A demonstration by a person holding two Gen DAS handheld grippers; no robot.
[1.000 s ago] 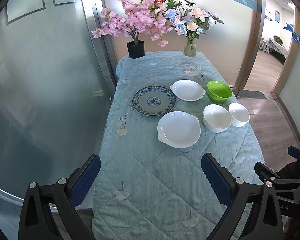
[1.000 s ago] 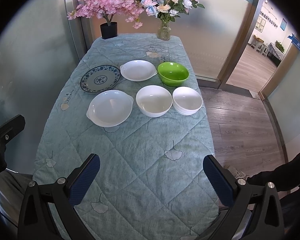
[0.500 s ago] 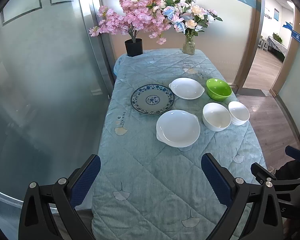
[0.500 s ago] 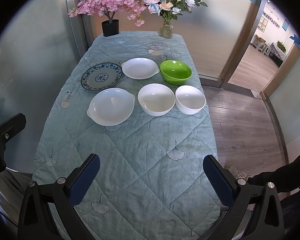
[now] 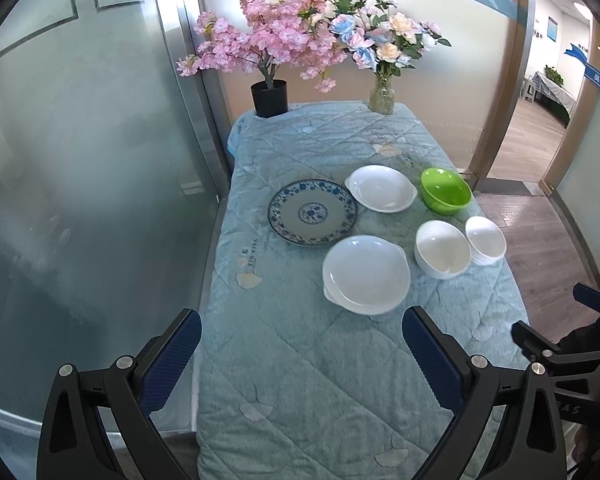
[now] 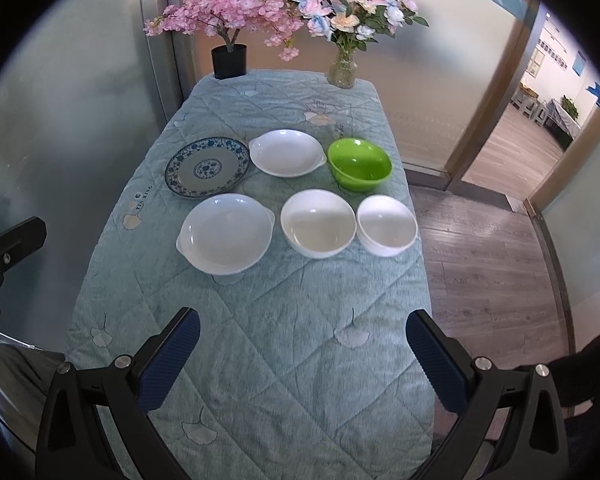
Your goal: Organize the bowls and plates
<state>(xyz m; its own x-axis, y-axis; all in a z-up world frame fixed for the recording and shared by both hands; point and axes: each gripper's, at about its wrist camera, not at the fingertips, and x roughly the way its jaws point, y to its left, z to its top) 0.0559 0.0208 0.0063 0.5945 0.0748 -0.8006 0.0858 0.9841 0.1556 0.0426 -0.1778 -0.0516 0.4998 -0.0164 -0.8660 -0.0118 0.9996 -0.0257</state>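
On the quilted teal tablecloth (image 6: 260,360) lie a blue-patterned plate (image 6: 207,167), a white handled dish (image 6: 286,153) behind, a green bowl (image 6: 359,163), a near white handled dish (image 6: 225,232), a white bowl (image 6: 318,229) and a smaller white bowl (image 6: 387,225). The same set shows in the left wrist view: plate (image 5: 313,212), near dish (image 5: 366,274), green bowl (image 5: 445,190). My left gripper (image 5: 300,354) is open and empty above the near table end. My right gripper (image 6: 302,356) is open and empty, short of the dishes.
A black pot with a pink blossom tree (image 6: 229,60) and a glass vase of flowers (image 6: 342,68) stand at the table's far end. A frosted glass wall (image 5: 80,200) runs along the left. Wood floor (image 6: 492,260) and a doorway lie to the right.
Both grippers have moved slightly forward toward the dishes, which now appear a little nearer. Both stay open and empty; no dish has moved.
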